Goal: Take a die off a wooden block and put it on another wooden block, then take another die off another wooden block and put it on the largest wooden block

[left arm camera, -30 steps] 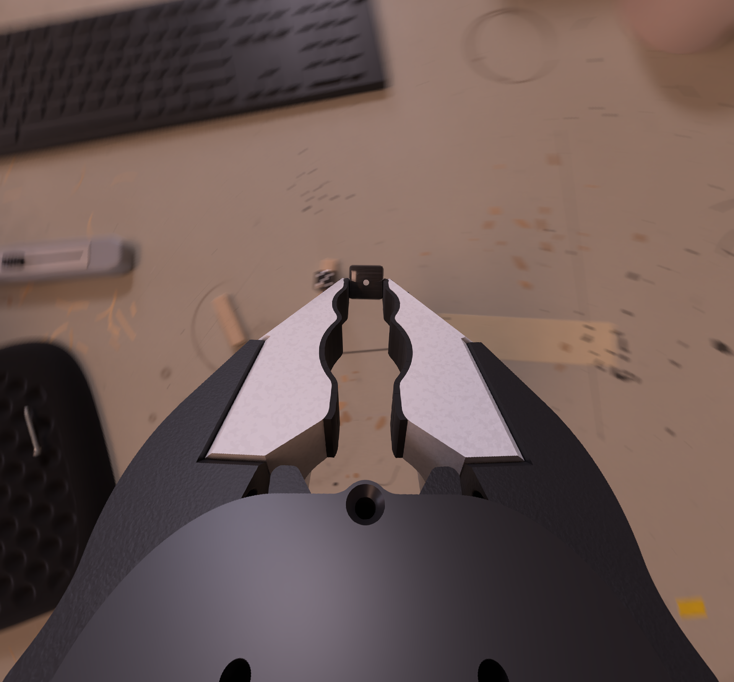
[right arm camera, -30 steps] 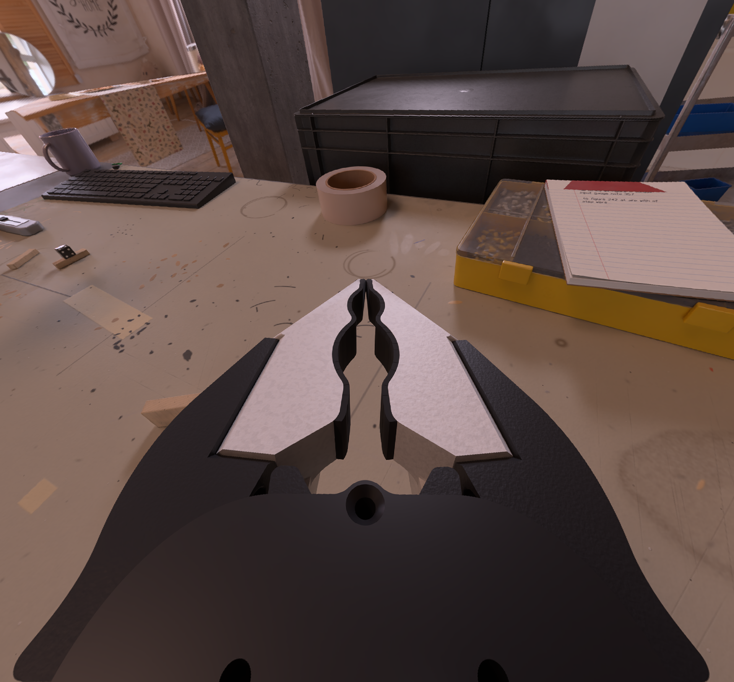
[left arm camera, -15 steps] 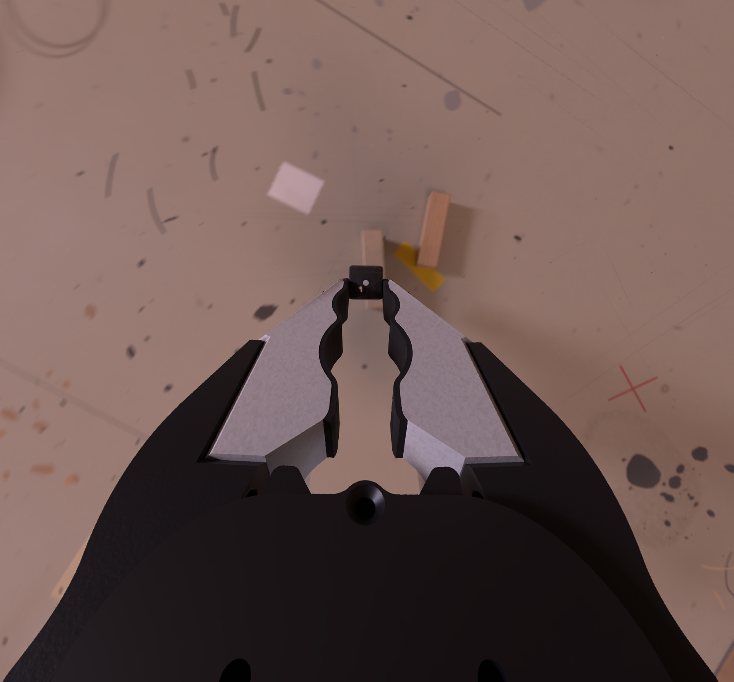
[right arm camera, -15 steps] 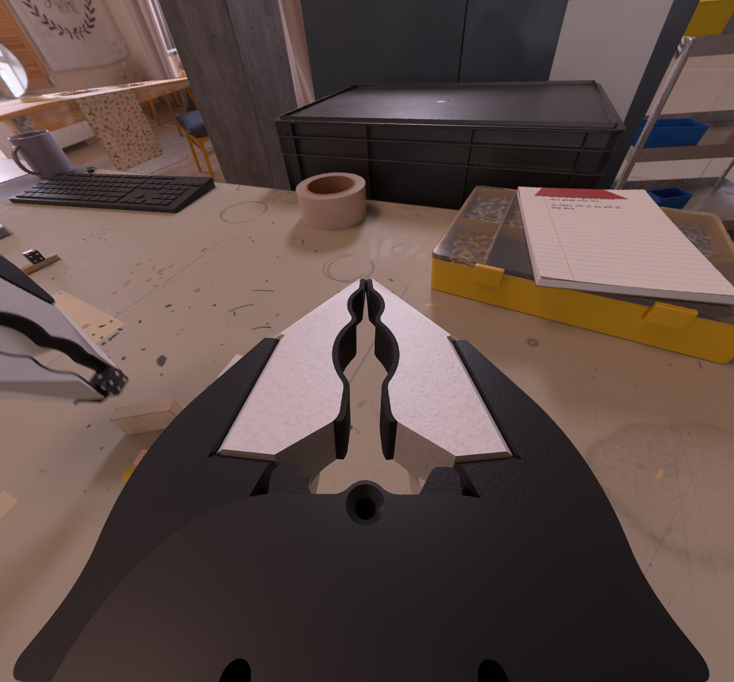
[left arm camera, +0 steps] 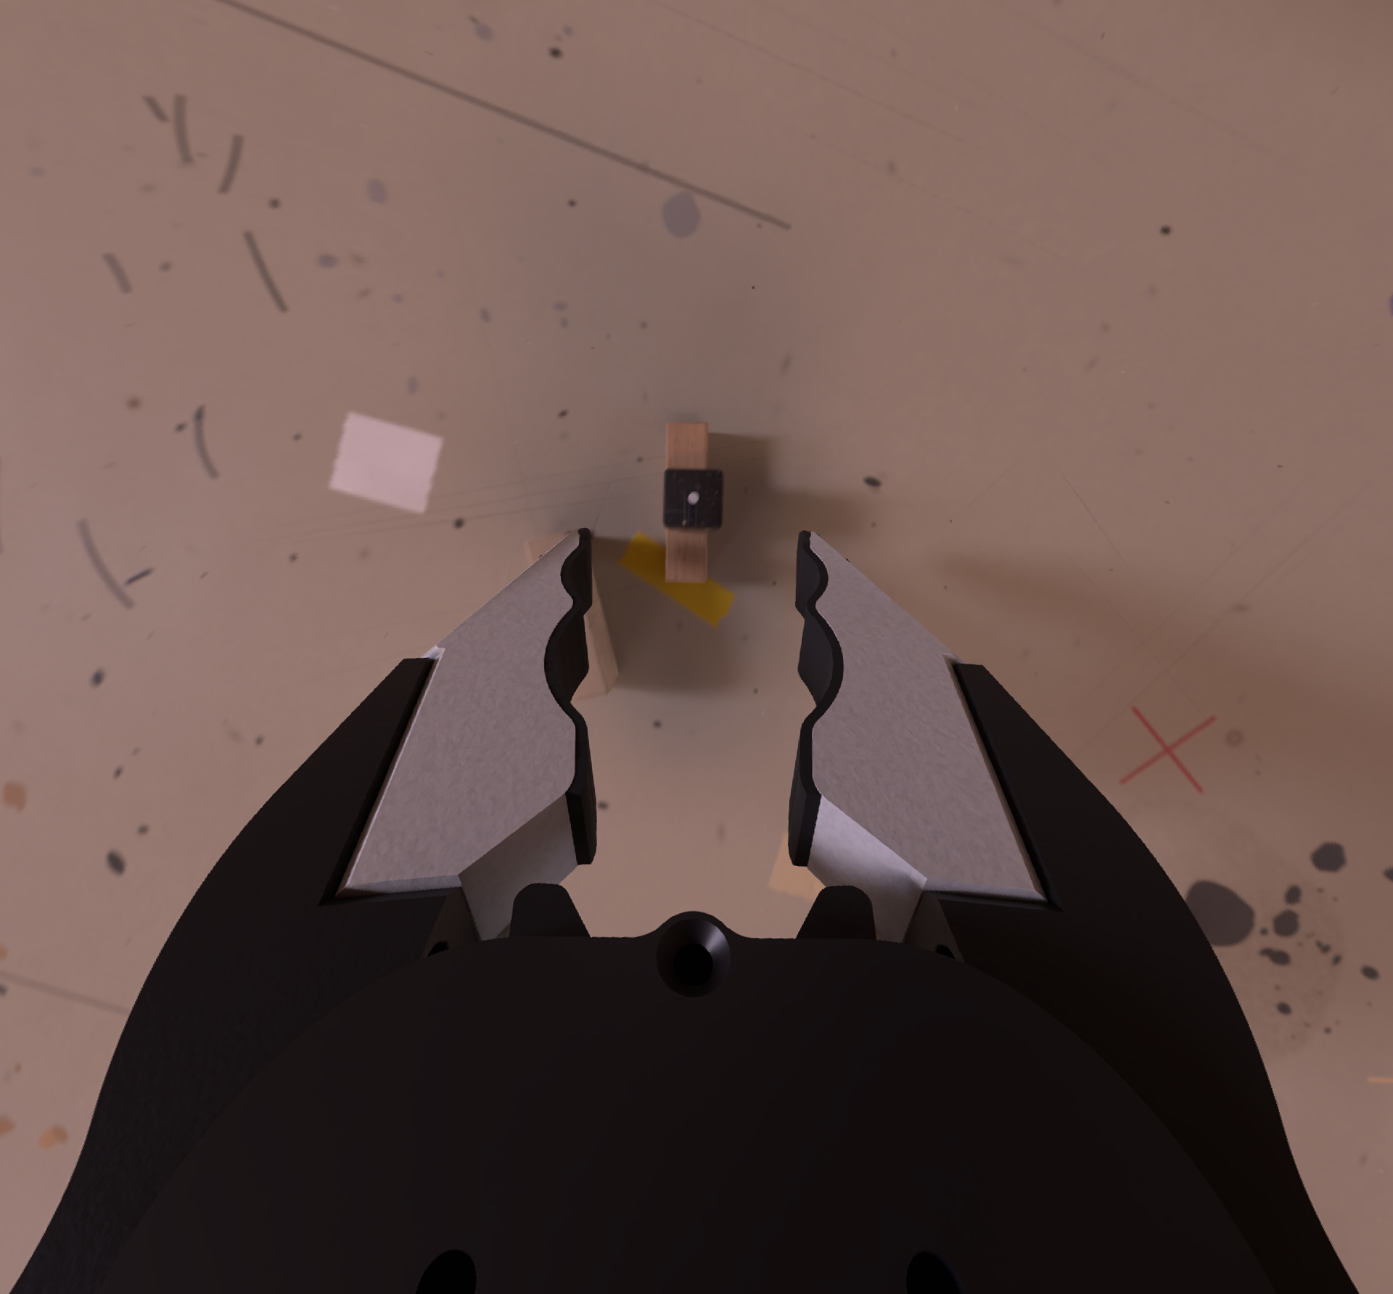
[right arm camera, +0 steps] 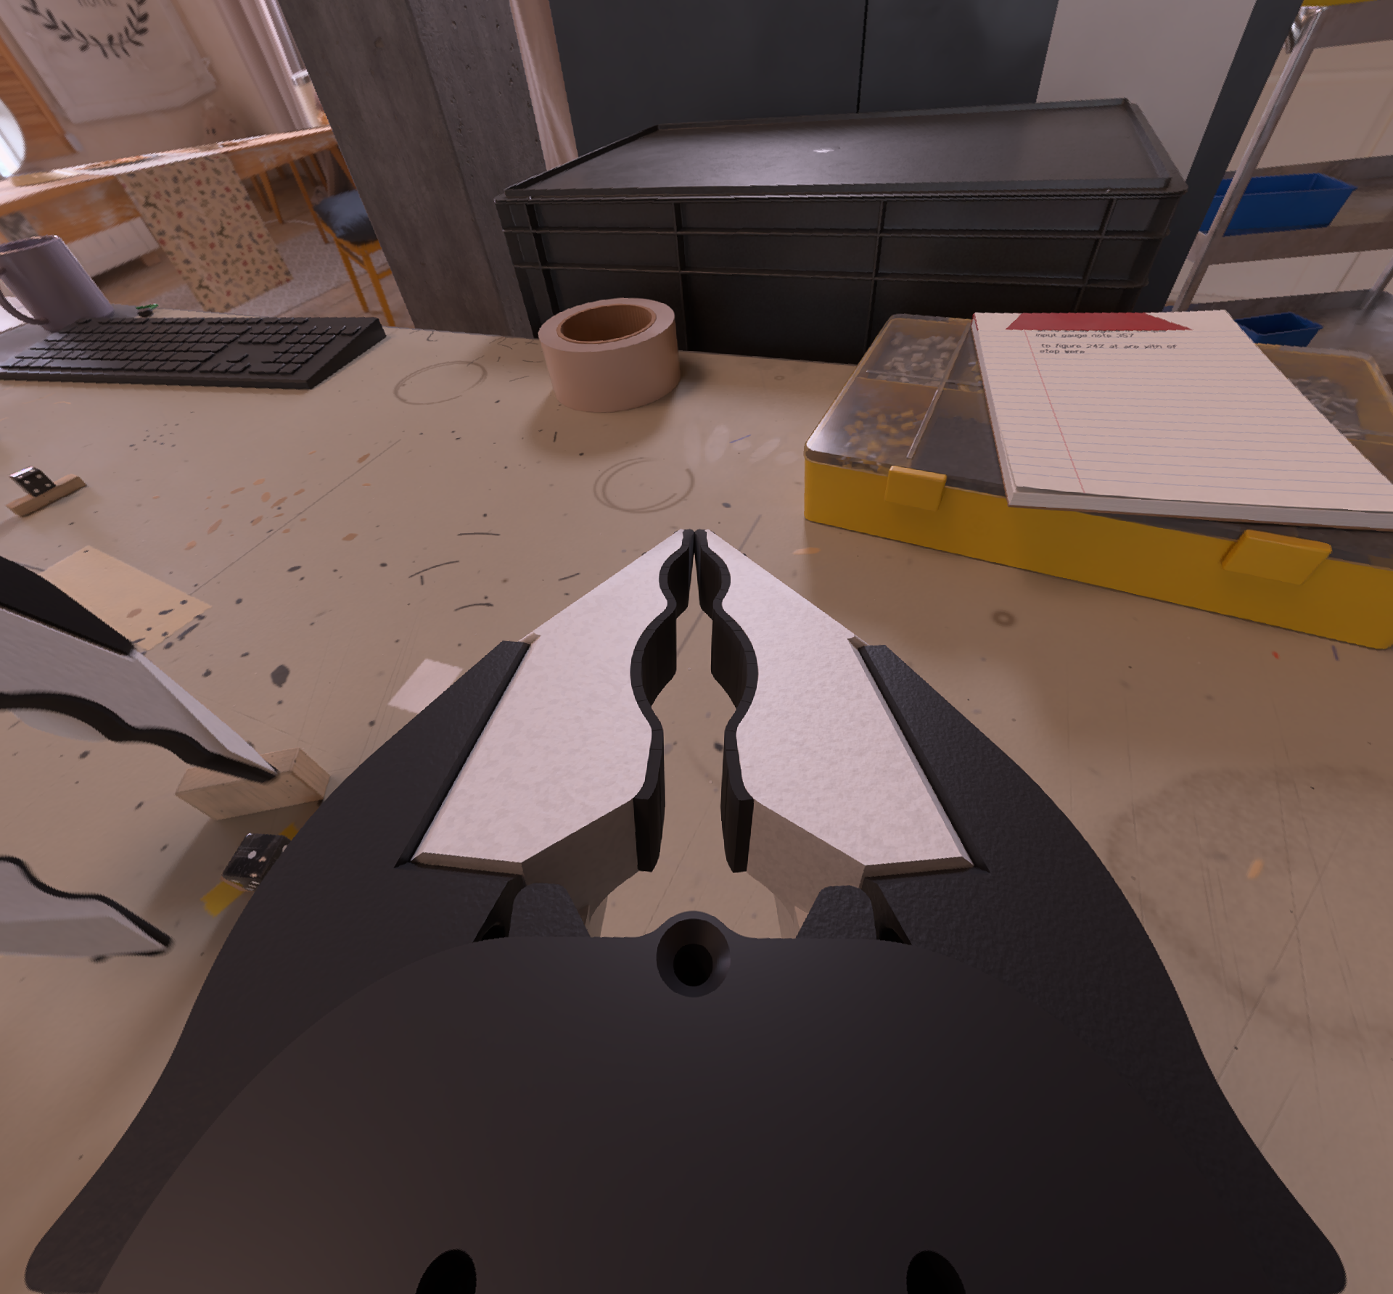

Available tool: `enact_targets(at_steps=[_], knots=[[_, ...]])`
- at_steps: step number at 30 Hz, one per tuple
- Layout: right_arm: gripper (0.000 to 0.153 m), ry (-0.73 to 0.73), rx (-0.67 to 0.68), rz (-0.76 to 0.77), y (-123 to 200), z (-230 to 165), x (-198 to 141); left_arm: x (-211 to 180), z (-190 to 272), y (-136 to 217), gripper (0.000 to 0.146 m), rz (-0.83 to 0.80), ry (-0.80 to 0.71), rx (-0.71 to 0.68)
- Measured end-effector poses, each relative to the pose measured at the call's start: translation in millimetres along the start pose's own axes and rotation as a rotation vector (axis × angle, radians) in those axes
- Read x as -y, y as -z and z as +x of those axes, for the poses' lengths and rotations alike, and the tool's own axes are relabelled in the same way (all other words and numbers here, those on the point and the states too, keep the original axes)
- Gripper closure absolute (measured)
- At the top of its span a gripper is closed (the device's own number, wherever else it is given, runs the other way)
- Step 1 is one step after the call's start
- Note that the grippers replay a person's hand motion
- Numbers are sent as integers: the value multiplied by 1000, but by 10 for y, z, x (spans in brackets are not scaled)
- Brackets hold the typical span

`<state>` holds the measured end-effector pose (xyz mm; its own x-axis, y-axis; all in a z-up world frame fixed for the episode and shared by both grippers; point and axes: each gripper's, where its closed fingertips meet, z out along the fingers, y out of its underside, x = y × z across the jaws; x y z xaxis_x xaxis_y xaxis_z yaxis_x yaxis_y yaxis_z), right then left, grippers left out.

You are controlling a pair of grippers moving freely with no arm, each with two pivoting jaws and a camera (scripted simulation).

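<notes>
My left gripper [left arm camera: 693,538] is open and points down at the table. Just beyond its tips a black die [left arm camera: 692,499] lies on the middle of a narrow wooden block [left arm camera: 687,444], free of both fingers. A second wooden block [left arm camera: 601,655] is partly hidden behind the left finger. In the right wrist view this die [right arm camera: 256,857] shows beside a wider block [right arm camera: 256,784], with the left gripper's fingers [right arm camera: 98,693] at the left edge. Another black die [right arm camera: 32,480] sits on a small block [right arm camera: 47,498] far left. My right gripper [right arm camera: 693,534] is shut and empty.
A strip of yellow tape [left arm camera: 678,589] and a white paper patch [left arm camera: 386,461] lie by the blocks. A keyboard [right arm camera: 188,350], a mug [right arm camera: 45,278], a tape roll [right arm camera: 610,353], a yellow parts box [right arm camera: 1055,557] with a notepad [right arm camera: 1168,406] and a black crate [right arm camera: 829,240] stand farther back.
My left gripper carried the die from near the keyboard to above the blocks, then opened and let it go onto the narrow block. The right gripper stayed shut and shifted slightly.
</notes>
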<state>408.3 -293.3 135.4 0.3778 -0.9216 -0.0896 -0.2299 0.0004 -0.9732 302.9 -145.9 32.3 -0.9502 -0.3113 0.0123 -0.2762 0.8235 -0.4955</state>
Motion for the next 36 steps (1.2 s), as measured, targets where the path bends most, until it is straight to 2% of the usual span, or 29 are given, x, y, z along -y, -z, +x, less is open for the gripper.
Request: enact_targets(at_steps=[4, 8, 13, 16, 19, 23, 31, 36], knots=[[153, 2, 2, -5, -10, -11, -16, -58, -172, 444, 91, 103, 67, 65], [153, 5, 2, -5, -11, -13, -17, -361, -644, 1195, 97, 185, 182, 283], [153, -1, 3, -10, -22, -10, -30, -1300, -1410, 2292, 98, 143, 444, 615], [153, 1, 7, -17, -33, -28, -50, -2021, -1776, 2643, 97, 61, 647, 725], [153, 7, 9, -19, -35, -38, -55, -2577, -2016, 2668, 97, 48, 825, 718], [153, 10, 7, -24, -42, -38, -68, -2958, -2239, 2392, 94, 69, 935, 651], [153, 29, -8, -33, -47, -28, -89, -3142, -2588, 1874, 85, 43, 920, 564], [153, 30, -13, -39, -52, -9, -105, -3196, -2684, 1707, 92, -3, 935, 552]])
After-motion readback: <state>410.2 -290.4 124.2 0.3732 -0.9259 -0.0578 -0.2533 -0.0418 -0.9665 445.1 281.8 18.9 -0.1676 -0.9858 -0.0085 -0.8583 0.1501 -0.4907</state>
